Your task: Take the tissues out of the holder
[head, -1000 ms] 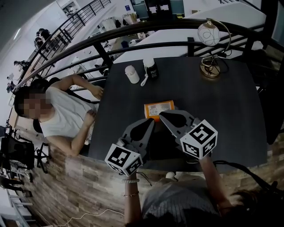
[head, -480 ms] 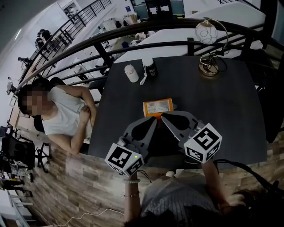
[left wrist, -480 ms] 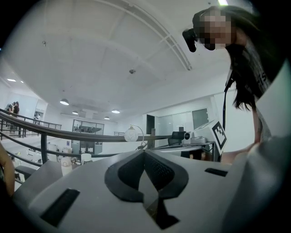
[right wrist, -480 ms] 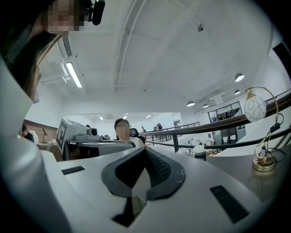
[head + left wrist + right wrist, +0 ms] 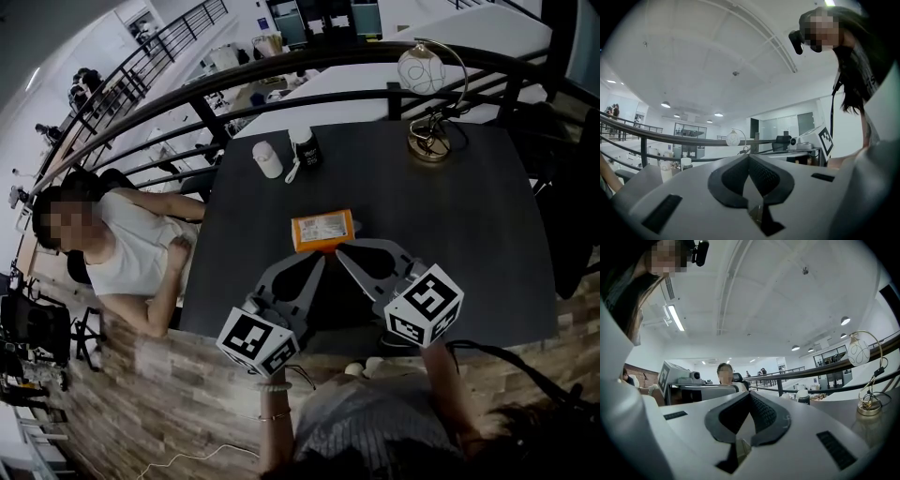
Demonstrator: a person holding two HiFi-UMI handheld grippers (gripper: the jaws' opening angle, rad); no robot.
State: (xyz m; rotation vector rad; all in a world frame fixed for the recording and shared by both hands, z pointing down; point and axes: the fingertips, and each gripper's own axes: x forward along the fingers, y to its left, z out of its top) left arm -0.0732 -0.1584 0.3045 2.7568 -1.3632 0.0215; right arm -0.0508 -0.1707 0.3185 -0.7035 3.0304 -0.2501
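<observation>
An orange tissue pack (image 5: 322,231) lies flat in the middle of the dark table (image 5: 469,216). My left gripper (image 5: 320,261) is shut, its tip just short of the pack's near edge. My right gripper (image 5: 340,253) is shut too, its tip at the pack's near right corner. Nothing is between either pair of jaws. In the left gripper view the left gripper (image 5: 749,156) points up over the table, jaws pressed together. The right gripper (image 5: 749,395) in its own view looks the same. The pack is out of sight in both gripper views.
A globe lamp (image 5: 427,103) stands at the table's far right. A white bottle (image 5: 267,159) and a dark bottle (image 5: 305,147) stand at the far left. A black railing (image 5: 281,70) runs behind the table. A person in white (image 5: 122,244) sits at its left.
Both grippers stay shut by the pack. The right tip has slid off the pack's near edge toward me. The seated person has moved their arms.
</observation>
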